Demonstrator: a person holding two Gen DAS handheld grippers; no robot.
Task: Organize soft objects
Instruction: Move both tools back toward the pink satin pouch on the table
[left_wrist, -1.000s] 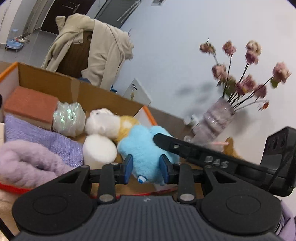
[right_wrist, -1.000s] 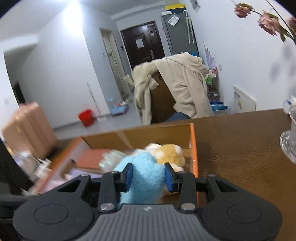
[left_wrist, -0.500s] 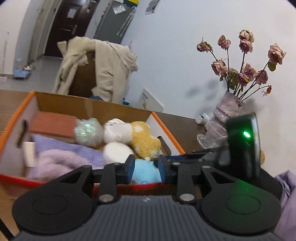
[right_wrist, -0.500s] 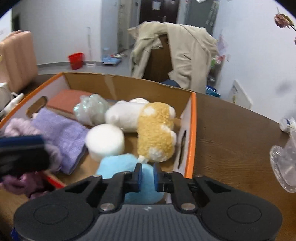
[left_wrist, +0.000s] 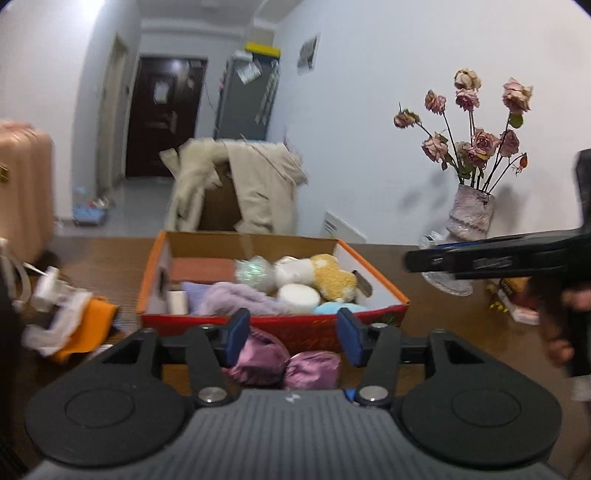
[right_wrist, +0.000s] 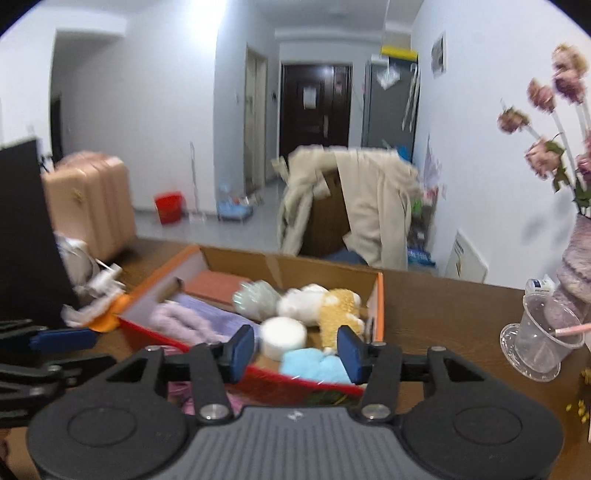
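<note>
A: Since both grippers have drawn back from the box (left_wrist: 273, 321), what changes?

B: The blue plush (right_wrist: 314, 363), held between both pairs of fingers a second ago, now lies in the box's near right corner. The left gripper (left_wrist: 291, 336) and right gripper (right_wrist: 295, 352) have just been opening; both pairs of fingers stand spread, nothing between them. Judgement: that item is stowed.

A: Count in the box?

B: One blue plush, one white-and-yellow plush (left_wrist: 321, 271), one white round puff (left_wrist: 298, 297), one glittery pouf (left_wrist: 255, 271), one lilac fuzzy bundle (left_wrist: 236, 299), one purple cloth (right_wrist: 221, 315), one brick-coloured block (left_wrist: 203, 269).

A: Outside it?

B: Two shiny purple bundles (left_wrist: 284, 362) lie on the surface against its front wall, likely next.
</note>
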